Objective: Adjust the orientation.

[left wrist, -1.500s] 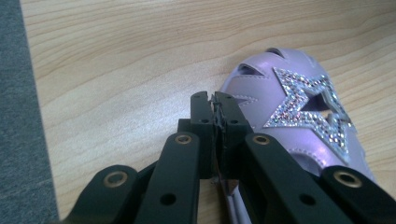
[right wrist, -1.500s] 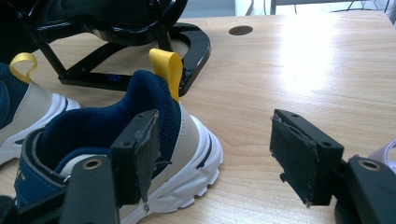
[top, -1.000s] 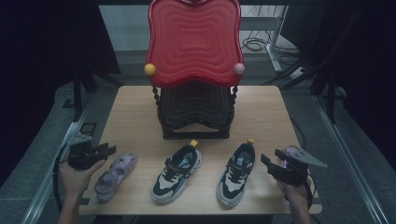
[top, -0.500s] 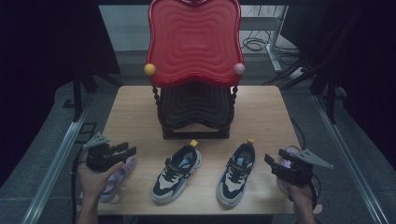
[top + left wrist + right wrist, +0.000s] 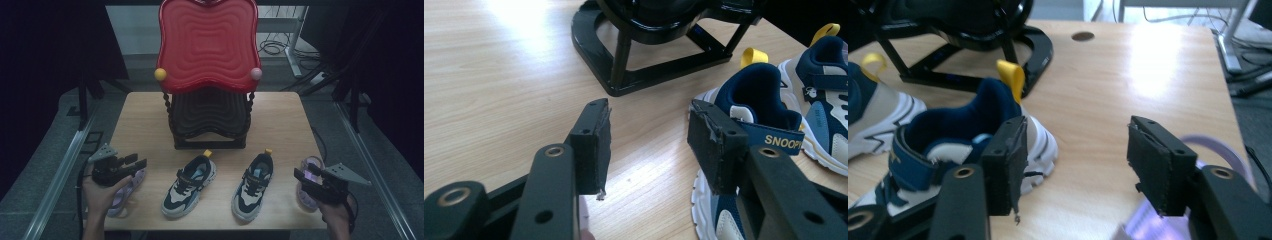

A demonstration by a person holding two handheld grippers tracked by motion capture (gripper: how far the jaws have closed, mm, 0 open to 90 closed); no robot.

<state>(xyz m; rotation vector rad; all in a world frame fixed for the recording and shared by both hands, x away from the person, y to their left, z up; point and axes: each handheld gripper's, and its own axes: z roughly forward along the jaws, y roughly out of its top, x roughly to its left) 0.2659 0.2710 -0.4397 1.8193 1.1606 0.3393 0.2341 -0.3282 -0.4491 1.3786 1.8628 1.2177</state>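
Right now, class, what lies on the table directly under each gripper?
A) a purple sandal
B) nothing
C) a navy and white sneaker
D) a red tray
A: a purple sandal lies beneath the left gripper and another beneath the right gripper.

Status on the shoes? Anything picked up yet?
Nothing done: all four shoes sit on the table. In hand: nothing; left gripper and right gripper are open, empty. Left: both sneakers, both purple sandals, rack unused.
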